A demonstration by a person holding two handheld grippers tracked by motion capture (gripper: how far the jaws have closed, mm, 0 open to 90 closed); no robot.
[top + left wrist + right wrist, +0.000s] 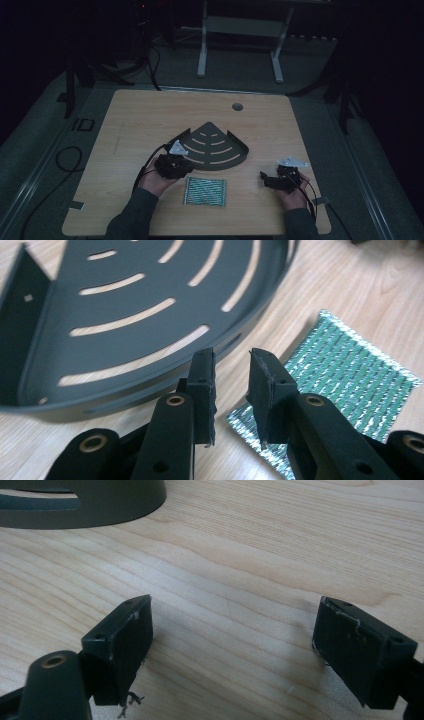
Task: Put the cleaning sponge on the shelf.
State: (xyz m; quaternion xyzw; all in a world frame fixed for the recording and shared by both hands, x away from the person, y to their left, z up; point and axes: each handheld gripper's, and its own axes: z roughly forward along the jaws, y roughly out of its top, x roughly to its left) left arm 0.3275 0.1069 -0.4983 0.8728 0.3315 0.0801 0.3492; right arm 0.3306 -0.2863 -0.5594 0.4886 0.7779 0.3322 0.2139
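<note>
Two items lie on the wooden table (140,115) ahead of you: a dark fan-shaped slotted shelf (212,145) and a silver-green foil pouch (205,191). Take the shelf as your landmark. The pouch lies flat just beyond the shelf's curved rim on your side, apart from it. Your left gripper (181,166) sits at the shelf's near-left edge, with the curved rim directly in front of its jaws. Those jaws stand at a narrow gap with nothing between the pads. Your right gripper (266,177) rests well to the right of the shelf over bare wood, jaws spread wide and empty.

From the left gripper view you see the left gripper (232,385) between the shelf (125,300) and the pouch (345,375), including the shelf's upright side wall and the pouch's ribbed weave, which the high view leaves dim. From the right gripper view you see the right gripper (232,630) and a corner of the shelf (100,505).

No legible writing appears on either item.
</note>
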